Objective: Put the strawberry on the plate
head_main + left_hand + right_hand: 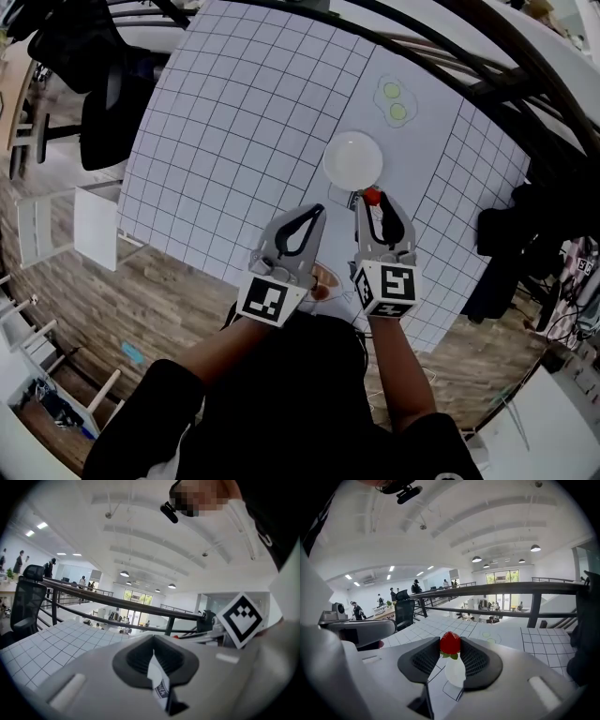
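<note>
- The right tool [450, 645] is closed on the strawberry [450, 642]. Its two dark pads press the red berry from the left and the right.
- The strawberry sits at the far tip of that tool, with its green leaves pointing down.
- From the head view, the strawberry [372, 196] is just at the near edge of the white plate [353, 159]. I cannot tell if it touches the plate.
- In the right gripper view, the plate [455, 671] shows as a white patch in the gap under the berry.
- The plate lies on the desk [234, 122], which has a white cover with a grid of lines.
- The left tool [315, 211] is closed, with its tips meeting at the far end. It is left of the right tool [373, 202] and near it.
- In the left gripper view, a thin white bit with some print shows in the slit of the left tool [153, 641]. I cannot tell what it is.
- Two green spots [394, 101] are on the desk, far past the plate.
</note>
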Demonstrator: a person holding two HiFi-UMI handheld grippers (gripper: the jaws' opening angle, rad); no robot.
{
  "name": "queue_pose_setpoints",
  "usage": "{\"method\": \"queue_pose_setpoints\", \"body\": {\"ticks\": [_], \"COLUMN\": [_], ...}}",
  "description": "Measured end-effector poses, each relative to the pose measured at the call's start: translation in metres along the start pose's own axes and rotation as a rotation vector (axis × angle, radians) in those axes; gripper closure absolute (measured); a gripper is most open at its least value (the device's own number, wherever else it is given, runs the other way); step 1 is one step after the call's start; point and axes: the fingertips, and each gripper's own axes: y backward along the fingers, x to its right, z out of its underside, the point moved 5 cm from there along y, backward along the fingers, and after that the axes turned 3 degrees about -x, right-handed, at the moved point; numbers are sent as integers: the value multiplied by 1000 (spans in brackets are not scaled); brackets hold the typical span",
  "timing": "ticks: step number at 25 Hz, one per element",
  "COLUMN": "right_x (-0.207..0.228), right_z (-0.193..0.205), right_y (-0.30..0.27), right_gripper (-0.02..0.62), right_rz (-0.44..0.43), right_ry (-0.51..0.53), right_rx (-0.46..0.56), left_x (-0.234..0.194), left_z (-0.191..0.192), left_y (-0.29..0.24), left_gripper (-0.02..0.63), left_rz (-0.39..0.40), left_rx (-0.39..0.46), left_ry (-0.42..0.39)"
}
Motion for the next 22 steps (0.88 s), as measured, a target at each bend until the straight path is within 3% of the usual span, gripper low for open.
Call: {"method": "queue_pose_setpoints", "body": {"ticks": [6,22], "right_x": [10,17], "right_z": [11,75], "right_y": [-28,-98], "right_gripper": [463,463], "right_rz": [4,-43], "right_ry": [18,44], "right_rx": [-41,-196], "left_x": [-15,-23], "left_z": [3,9], "left_y": [-5,2], "left_gripper": [600,598], "left_rz": [-29,-9], "left_rx": [7,3], "left_ry": [-11,-10]}}
